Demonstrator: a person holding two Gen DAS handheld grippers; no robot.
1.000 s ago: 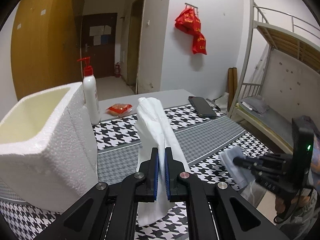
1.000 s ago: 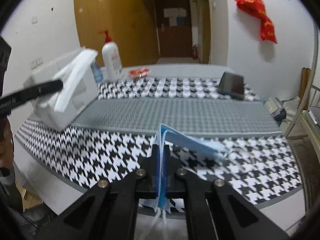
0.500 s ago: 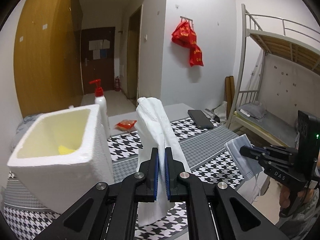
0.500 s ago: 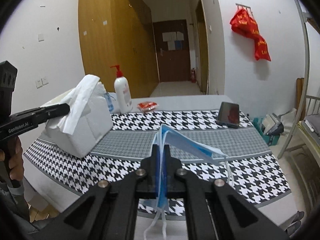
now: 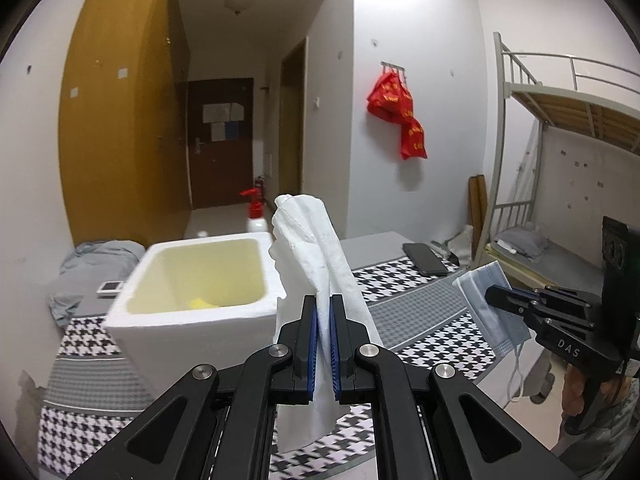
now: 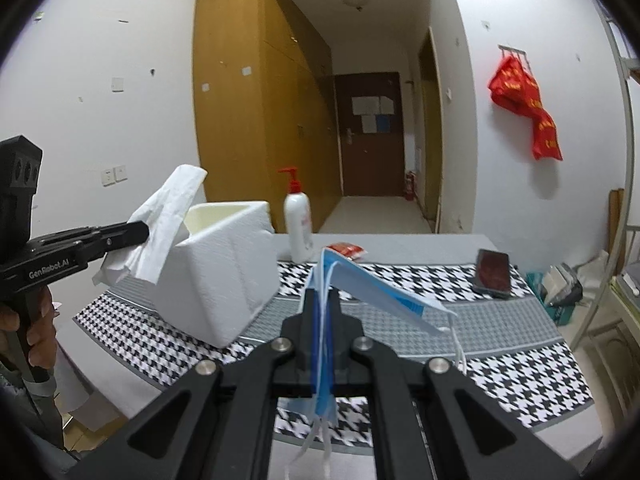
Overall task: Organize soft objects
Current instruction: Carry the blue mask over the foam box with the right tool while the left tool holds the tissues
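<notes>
place: dormitory-style bedroom | right edge: metal bunk bed (image 5: 560,128) with grey mattress | centre back: corridor ending in a dark brown door (image 5: 220,140) | left: tall wooden wardrobe (image 6: 256,120) | foreground: table (image 6: 500,320) with houndstooth cloth | wall: red bags (image 5: 398,120) hung on hooks

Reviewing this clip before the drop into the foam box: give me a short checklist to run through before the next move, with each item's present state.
1. Left gripper shut on the tissue: ok.
2. Right gripper shut on the face mask: ok.
3. Foam box upright with its top open: ok.
4. Room left in the box: ok; only a small yellow thing lies at the bottom.
5. Tissue over the box opening: not ok; it hangs beside the box's rim.
6. Mask's ear loops clear of the table: cannot tell.
</notes>
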